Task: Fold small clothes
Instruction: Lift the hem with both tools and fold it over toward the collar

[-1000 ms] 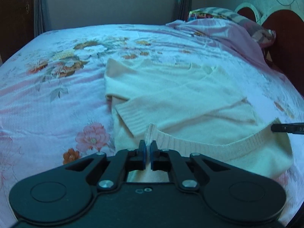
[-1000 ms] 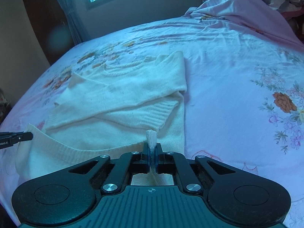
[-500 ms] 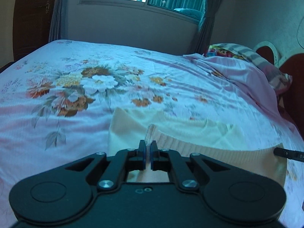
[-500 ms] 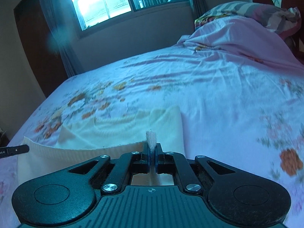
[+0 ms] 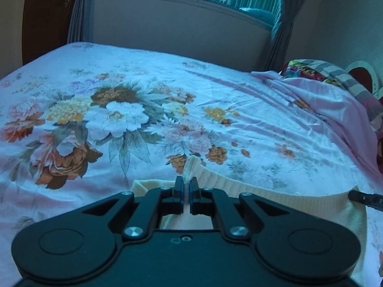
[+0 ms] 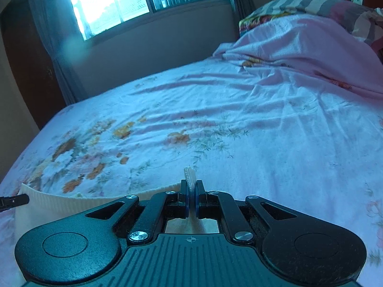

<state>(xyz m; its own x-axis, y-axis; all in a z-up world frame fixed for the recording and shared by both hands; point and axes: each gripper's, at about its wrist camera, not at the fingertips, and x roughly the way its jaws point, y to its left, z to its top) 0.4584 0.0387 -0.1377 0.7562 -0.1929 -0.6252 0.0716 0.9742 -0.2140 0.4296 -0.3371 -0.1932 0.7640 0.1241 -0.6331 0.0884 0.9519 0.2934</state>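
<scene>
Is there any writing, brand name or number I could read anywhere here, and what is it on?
"D", white, cut off by the picture's edge: on the right tongs poking in beside the cream sweater.
White lettering on the left tongs: too blurred to read.
Small crosshair mark, no letters: on the right tongs' housing.
Bedsheet: flowers only, no words.
</scene>
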